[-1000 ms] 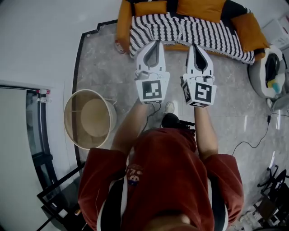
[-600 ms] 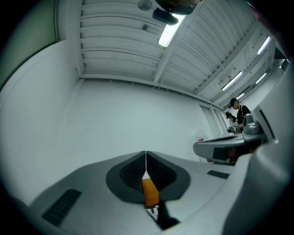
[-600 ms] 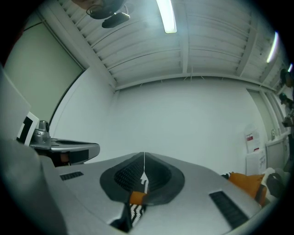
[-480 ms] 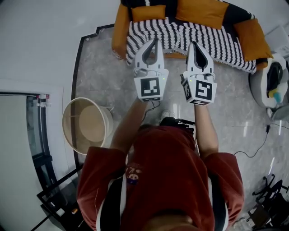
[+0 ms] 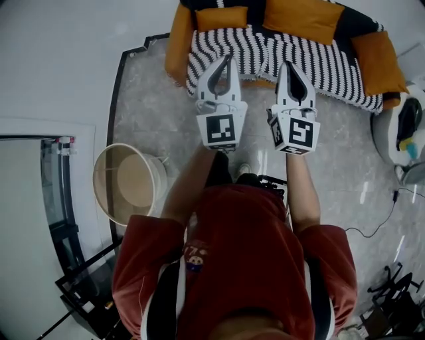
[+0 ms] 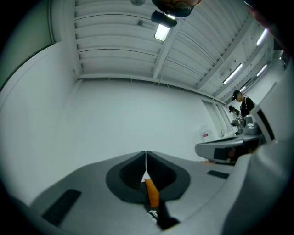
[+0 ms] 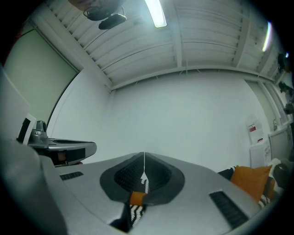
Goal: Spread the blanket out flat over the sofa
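Barely shifted, left gripper (image 5: 228, 61) and right gripper (image 5: 287, 65) are clenched empty at 6 o'clock of black-and-white striped fabric blanket (image 5: 319, 56); rucking could be caused by dragged tips.

Grey marbled floor (image 5: 149, 113) lay below, edged at the left by a dark border (image 5: 113, 106). A round beige tub (image 5: 128, 184) stood at the near left. Strip lights (image 7: 155, 12) lit the ribbed white ceiling (image 6: 110, 50).
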